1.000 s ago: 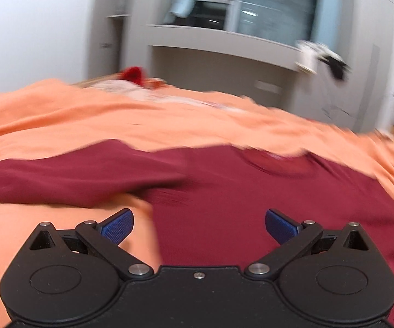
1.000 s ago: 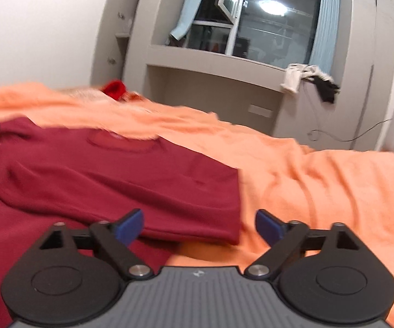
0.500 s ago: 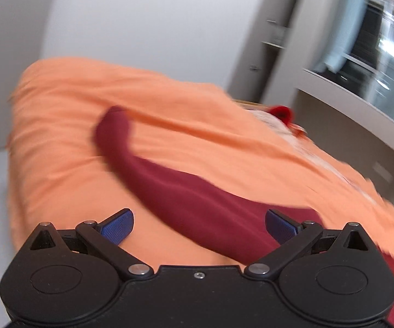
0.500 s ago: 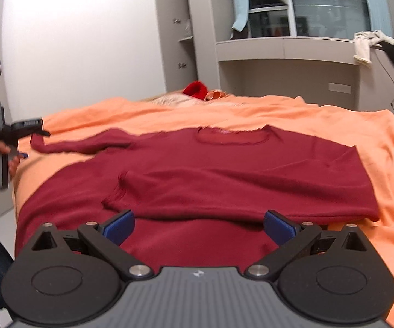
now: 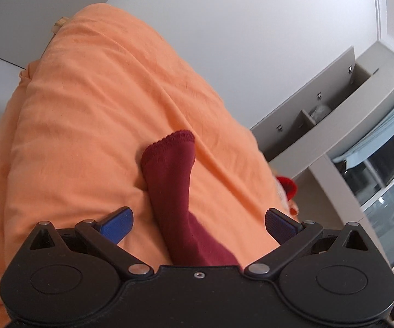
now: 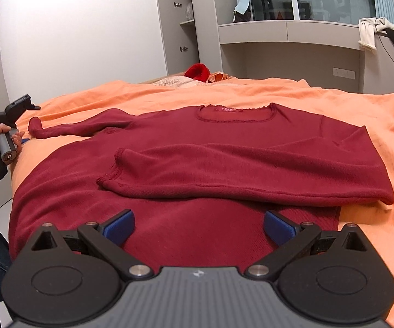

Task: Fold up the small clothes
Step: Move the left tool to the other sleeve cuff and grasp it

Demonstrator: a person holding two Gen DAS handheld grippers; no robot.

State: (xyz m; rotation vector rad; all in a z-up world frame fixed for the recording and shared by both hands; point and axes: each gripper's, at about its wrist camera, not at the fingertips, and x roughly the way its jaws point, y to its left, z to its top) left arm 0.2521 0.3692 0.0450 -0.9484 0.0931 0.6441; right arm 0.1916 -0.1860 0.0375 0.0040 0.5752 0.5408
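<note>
Sweater [image 6: 224, 169], dark red, lies flat on the orange bedspread [image 6: 333, 101], and only your right wrist view shows all of it: neckline far, one sleeve folded across the chest, the other sleeve [image 6: 74, 129] stretched out to the side. Your left wrist view shows just that outstretched sleeve [image 5: 175, 191], its cuff lying ahead between the spread fingers. Your left gripper [image 5: 198, 222] stands wide, holding nothing. Your right gripper [image 6: 198, 222] is equally wide above the hem, gripping nothing.
</note>
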